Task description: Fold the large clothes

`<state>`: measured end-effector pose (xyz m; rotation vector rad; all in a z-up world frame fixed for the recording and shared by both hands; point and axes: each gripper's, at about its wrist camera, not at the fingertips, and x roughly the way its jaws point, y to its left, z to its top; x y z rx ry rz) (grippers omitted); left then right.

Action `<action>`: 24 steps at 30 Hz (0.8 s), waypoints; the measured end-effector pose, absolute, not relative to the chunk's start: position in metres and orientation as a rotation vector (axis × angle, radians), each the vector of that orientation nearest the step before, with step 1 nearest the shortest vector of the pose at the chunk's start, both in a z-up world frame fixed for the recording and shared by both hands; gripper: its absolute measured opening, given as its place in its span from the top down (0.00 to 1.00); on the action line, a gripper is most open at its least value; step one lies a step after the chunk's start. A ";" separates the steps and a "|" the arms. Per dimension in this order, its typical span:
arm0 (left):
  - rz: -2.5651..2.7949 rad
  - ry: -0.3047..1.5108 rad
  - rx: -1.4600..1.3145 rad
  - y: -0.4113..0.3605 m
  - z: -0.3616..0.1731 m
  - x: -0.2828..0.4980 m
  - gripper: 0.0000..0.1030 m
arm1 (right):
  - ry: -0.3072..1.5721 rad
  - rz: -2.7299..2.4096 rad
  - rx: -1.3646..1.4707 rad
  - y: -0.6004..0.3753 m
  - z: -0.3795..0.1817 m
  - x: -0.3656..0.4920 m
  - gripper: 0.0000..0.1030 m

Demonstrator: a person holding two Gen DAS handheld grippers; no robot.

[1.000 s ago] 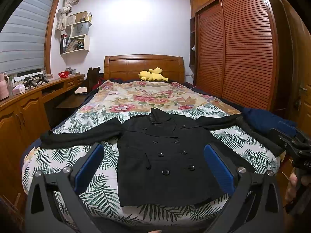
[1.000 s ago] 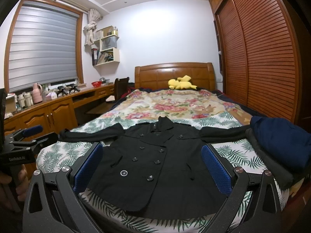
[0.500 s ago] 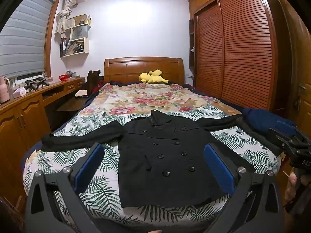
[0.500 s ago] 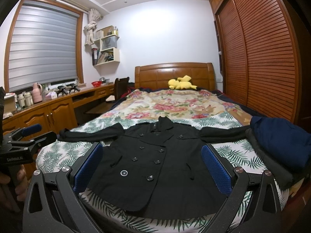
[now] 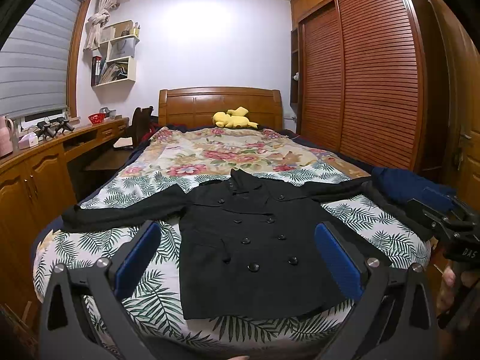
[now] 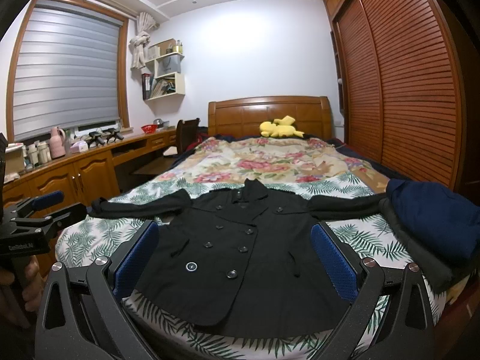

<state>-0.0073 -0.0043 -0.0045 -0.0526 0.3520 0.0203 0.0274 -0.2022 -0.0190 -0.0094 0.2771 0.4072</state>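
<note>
Left wrist view, left to right: wooden worktop (image 5: 45,144) along the window wall, then the bed (image 5: 90,249) with leaf-print cover. Black coat (image 5: 255,240) lies flat on the bed's near end, front up, buttoned, sleeves spread out to both sides. Left tongs (image 5: 240,258) spread wide, blue pads (image 5: 138,258) hovering short of the hem, pinching nothing. Navy garment (image 5: 411,186) sits at the bed's right edge, beside the right sleeve end. Right wrist view: left tongs visible at far left edge, held by a hand (image 6: 30,282). Right tongs (image 6: 234,258) also spread wide, empty, above the coat's lower edge. Yellow plush toy (image 6: 280,127) by the headboard, well apart from the coat.
</note>
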 end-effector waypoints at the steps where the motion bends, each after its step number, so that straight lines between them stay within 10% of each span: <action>1: 0.020 0.351 -0.053 -0.003 -0.005 -0.007 0.00 | 0.277 0.407 -0.009 -0.202 -0.019 0.027 0.00; 24: 0.019 0.348 -0.053 -0.002 -0.006 -0.008 0.00 | 0.279 0.408 -0.009 -0.202 -0.019 0.028 0.00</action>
